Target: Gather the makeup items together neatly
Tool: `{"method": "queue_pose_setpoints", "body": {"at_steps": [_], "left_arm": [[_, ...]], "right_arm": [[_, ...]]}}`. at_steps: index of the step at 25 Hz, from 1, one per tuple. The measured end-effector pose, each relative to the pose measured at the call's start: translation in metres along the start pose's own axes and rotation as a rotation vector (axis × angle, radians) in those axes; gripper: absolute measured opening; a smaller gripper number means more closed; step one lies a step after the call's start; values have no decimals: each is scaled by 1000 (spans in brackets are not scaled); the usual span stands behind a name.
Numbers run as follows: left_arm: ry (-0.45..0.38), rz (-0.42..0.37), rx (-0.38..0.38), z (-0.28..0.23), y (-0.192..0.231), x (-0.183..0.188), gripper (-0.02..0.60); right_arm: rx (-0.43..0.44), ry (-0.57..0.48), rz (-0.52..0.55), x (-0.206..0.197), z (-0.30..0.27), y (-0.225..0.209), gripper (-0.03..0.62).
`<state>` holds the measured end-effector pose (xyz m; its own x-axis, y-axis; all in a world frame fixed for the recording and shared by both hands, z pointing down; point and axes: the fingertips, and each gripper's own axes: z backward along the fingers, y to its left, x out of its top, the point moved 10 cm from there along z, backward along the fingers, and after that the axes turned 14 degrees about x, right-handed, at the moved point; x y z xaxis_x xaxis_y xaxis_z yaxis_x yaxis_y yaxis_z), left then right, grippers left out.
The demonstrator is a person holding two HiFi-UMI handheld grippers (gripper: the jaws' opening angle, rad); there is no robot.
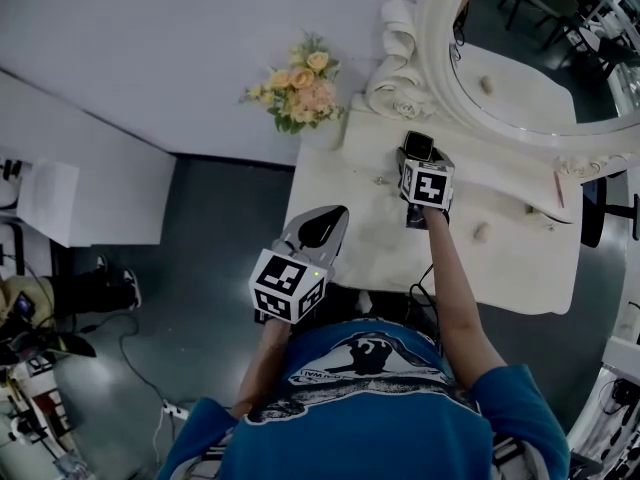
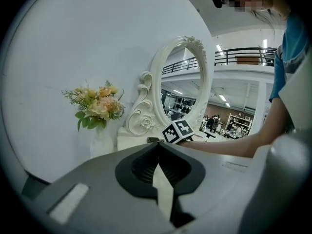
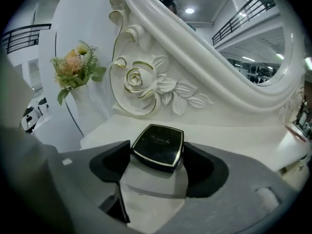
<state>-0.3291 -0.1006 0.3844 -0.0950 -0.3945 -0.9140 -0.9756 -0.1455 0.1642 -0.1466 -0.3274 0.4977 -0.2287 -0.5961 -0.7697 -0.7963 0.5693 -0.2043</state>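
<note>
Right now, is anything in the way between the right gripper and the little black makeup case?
No, nothing visible is in the way. The black makeup case lies on the white table, right between the open jaws of the right gripper, with no other thing between them.
</note>
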Motion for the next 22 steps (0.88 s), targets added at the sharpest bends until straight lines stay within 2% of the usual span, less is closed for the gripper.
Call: {"method": "queue_pose_setpoints", "body": {"at_steps": [5, 11, 15, 22], "left_arm": [[2, -10, -16, 1, 8, 3, 15], [-9, -24, -48, 2, 10, 7, 15], [-5, -34, -69, -1, 10, 7, 15], [9, -53, -136, -13, -2, 6, 15]], "right_arm": [[-5, -25, 8, -1, 1, 0, 330], [34, -16, -9, -11, 15, -1, 324], [40, -16, -17, -30, 37, 3, 322], [-15, 14, -7, -74, 86, -6, 321]]}}
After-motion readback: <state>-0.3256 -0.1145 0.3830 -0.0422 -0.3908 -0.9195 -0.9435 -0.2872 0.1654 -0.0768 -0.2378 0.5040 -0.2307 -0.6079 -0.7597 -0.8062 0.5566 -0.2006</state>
